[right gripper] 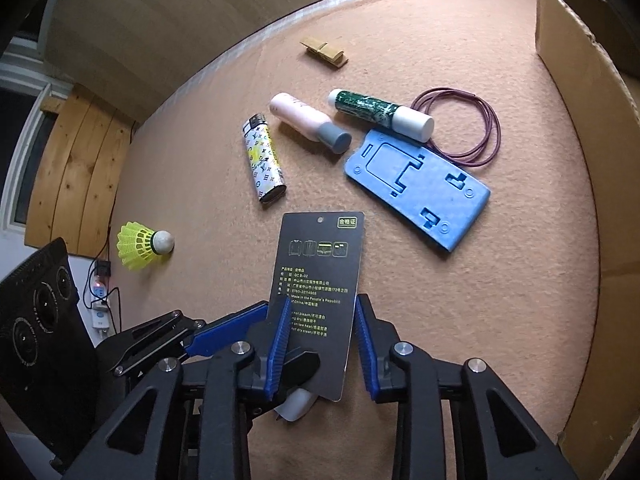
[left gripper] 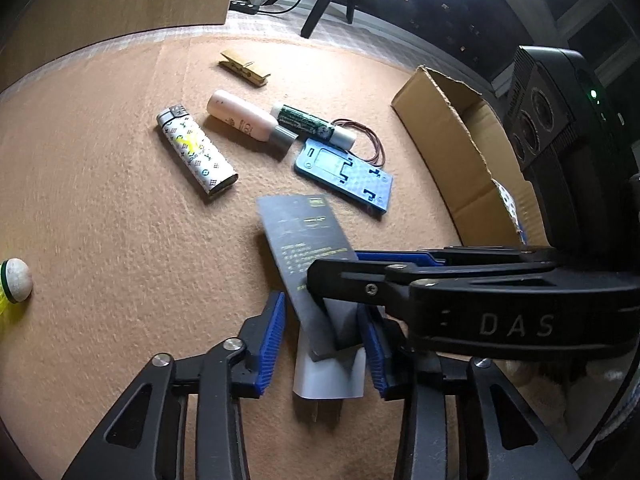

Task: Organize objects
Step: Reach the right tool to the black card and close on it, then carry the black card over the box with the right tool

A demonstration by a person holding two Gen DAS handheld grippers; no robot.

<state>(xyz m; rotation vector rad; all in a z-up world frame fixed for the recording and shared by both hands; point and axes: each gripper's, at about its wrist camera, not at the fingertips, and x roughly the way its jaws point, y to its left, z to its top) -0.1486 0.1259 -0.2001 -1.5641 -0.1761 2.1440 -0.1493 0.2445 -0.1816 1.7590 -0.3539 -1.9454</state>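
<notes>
A flat, matte black card hang tag [right gripper: 316,300] with fine yellow-green print and a punched hole is seen between the ribbed blue pads of the right gripper [right gripper: 320,344], whose jaws stand apart on either side of it; whether the pads touch its edges cannot be told. In the left wrist view the same tag [left gripper: 308,240] is seen tilted, its lower end resting on a smooth white plug-shaped block [left gripper: 328,376] that lies between the widely parted pads of the left gripper [left gripper: 324,344]. Ahead of both grippers, on the nubbly peach felt mat [right gripper: 460,320], lie a glossy patterned lighter [right gripper: 264,160], a pale pink cylindrical bottle [right gripper: 308,122], a green-and-white tube [right gripper: 380,114], a moulded blue foam tray [right gripper: 420,184] and a wooden clothespin [right gripper: 325,53]. An open corrugated cardboard box [right gripper: 592,128] stands to the right.
</notes>
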